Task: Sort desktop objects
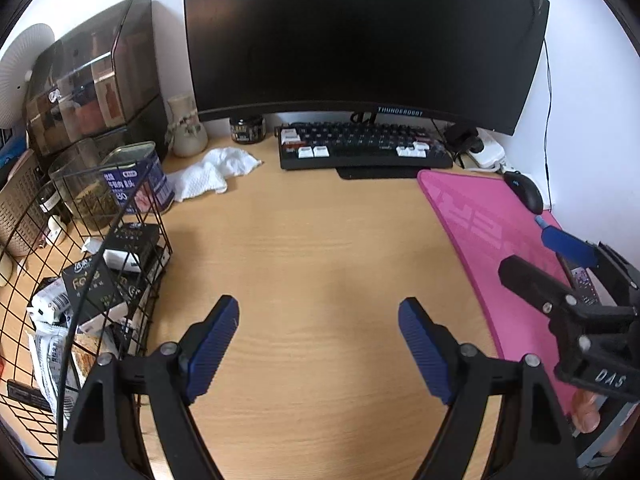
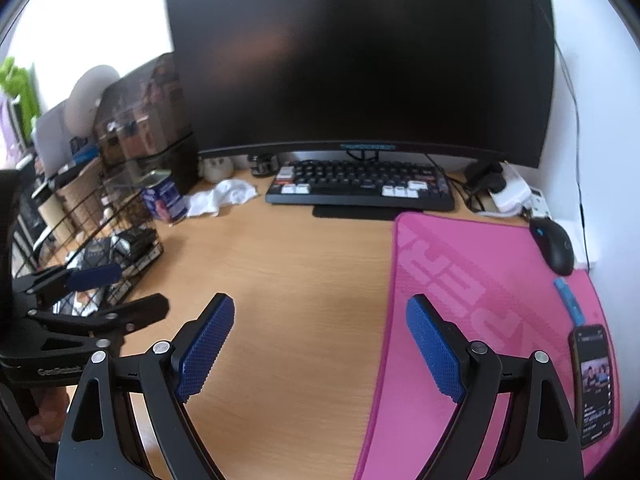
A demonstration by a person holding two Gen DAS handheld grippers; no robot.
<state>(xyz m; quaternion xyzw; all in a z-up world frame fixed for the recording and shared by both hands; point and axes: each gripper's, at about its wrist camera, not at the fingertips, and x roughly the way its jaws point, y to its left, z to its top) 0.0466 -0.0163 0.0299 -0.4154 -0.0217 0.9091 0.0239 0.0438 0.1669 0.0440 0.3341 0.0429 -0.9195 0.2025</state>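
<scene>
I have both grippers hovering over the bare wooden desk (image 1: pixel 312 240) in front of the keyboard (image 1: pixel 364 146), which I'll use as my landmark. My left gripper (image 1: pixel 319 322) has its jaws spread wide with nothing between the blue pads, only desk beneath. My right gripper (image 2: pixel 320 322) is likewise released and empty, its right finger over the edge of the pink mat (image 2: pixel 480 280) that lies just right of and nearer to me than the keyboard. Left of the keyboard a crumpled white cloth (image 1: pixel 216 172) lies on the desk, and further left, nearer to me, stands a black wire basket (image 1: pixel 132 264) filled with small boxes and packets, with a blue tin (image 1: pixel 136 184) at its far side. Behind the keyboard stands the dark monitor (image 1: pixel 360 36), with a small dark jar (image 1: pixel 248 128) under its left end. Right of the keyboard a black mouse (image 2: pixel 554 246) sits at the mat's far corner; nearer to me along the mat's right edge lie a blue pen-like item (image 2: pixel 568 300) and a phone (image 2: pixel 594 380) with its screen lit.
</scene>
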